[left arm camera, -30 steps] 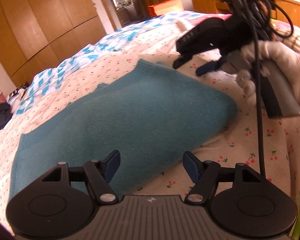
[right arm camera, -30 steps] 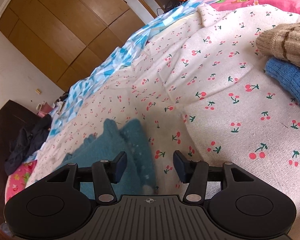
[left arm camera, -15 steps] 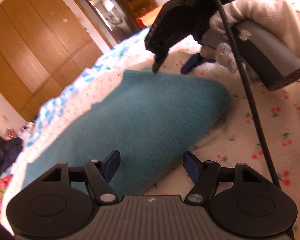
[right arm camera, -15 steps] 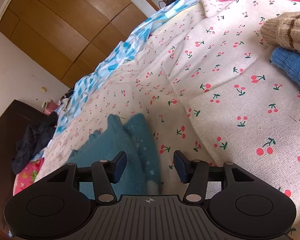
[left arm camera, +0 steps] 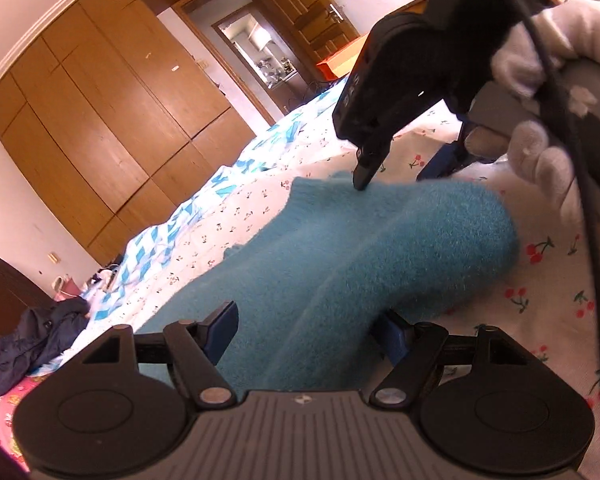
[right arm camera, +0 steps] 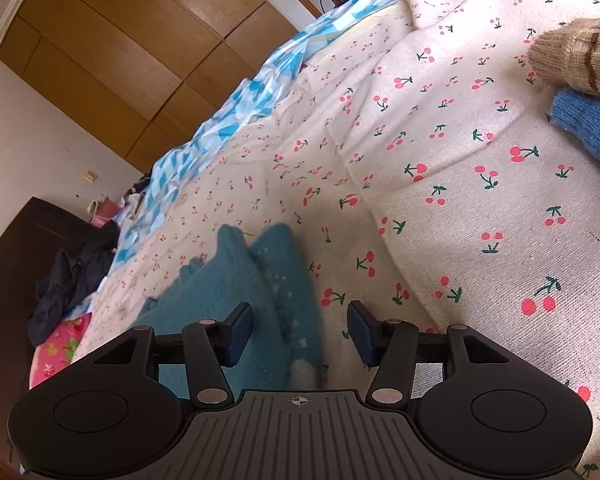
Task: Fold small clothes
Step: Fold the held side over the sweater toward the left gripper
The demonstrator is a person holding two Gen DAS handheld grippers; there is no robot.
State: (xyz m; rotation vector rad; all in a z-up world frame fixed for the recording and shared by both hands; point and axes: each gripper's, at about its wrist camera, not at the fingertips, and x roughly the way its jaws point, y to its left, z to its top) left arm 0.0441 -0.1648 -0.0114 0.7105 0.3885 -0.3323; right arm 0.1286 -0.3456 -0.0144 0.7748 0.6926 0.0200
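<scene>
A teal knitted garment (left arm camera: pixel 340 260) lies folded over on the cherry-print sheet (left arm camera: pixel 540 280). My left gripper (left arm camera: pixel 306 334) sits low at its near end, its jaws opening, with the thick fold lying between the pads and no squeeze to be seen. My right gripper (left arm camera: pixel 400 170), held by a white-gloved hand (left arm camera: pixel 540 152), stands at the far edge, one fingertip (left arm camera: pixel 362 178) touching the knit. In the right wrist view the right gripper (right arm camera: pixel 300 332) is open, and the teal garment's (right arm camera: pixel 236 280) corner lies loose between its pads.
A beige striped knit (right arm camera: pixel 576 60) rests on a blue knit (right arm camera: pixel 588 132) at the sheet's right. A blue-and-white checked quilt (right arm camera: pixel 228 120) runs along the far side, before the wooden wardrobes (left arm camera: pixel 100 120). Dark clothes (right arm camera: pixel 72 280) are piled at the left.
My left gripper has dropped and moved in over the garment's near end, rolling as it went, and its jaws stand wider. The right gripper has stayed at the far edge.
</scene>
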